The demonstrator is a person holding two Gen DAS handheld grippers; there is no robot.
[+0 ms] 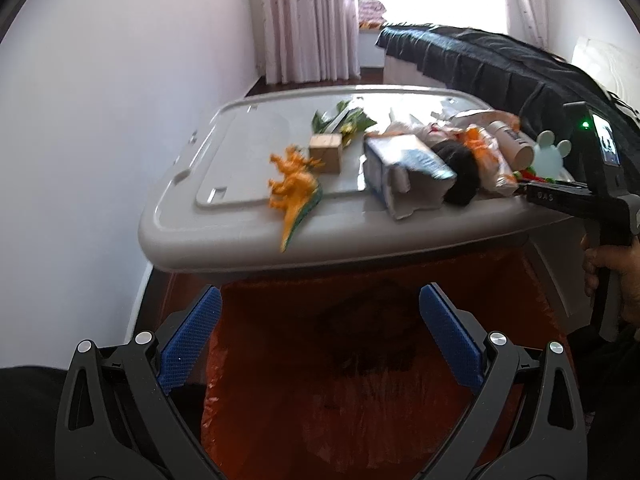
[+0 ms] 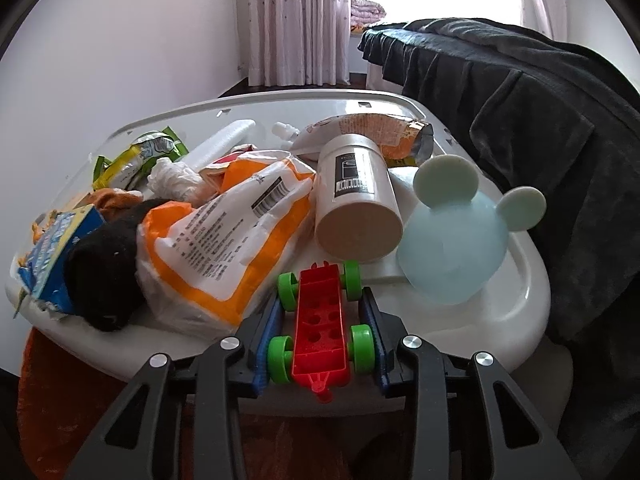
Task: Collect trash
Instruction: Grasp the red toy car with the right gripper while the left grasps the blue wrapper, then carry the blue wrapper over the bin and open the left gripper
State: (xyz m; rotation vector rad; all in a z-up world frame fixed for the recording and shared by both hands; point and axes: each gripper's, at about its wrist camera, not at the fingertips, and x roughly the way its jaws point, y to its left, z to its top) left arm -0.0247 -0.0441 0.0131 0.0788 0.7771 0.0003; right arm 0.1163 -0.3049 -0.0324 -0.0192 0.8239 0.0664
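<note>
Right gripper (image 2: 320, 320): nearest to us in the right wrist view, its blue pads (image 2: 267, 344) sit against the green wheels of a red toy cart (image 2: 318, 332), so we read the jaws as narrowed onto it.
Left gripper (image 1: 320, 344): we see its jaws spread wide with nothing between them (only the orange bag (image 1: 360, 380) shows below).
Toy cart: it lies on the near edge of the white bin lid (image 2: 520, 292).
Trash just behind: we find an orange-and-white plastic bag (image 2: 224, 232) touching the cart's left front wheel, a black cloth lump (image 2: 104, 264) to its left, and a blue carton (image 2: 52, 252) at the lid's left edge.
Middle: a white cylinder (image 2: 356, 204) lies on its side, and beside it a pale blue mouse-eared bowl (image 2: 456, 236) sits upside down.
Far side: we see a green wrapper (image 2: 140, 156) and an orange pouch (image 2: 380, 132).
Left wrist view: an orange dinosaur (image 1: 294, 188) and a wooden block (image 1: 326, 152) lie apart from the pile.
Beyond: a dark blanket (image 2: 540, 120) and curtains (image 2: 296, 20).
</note>
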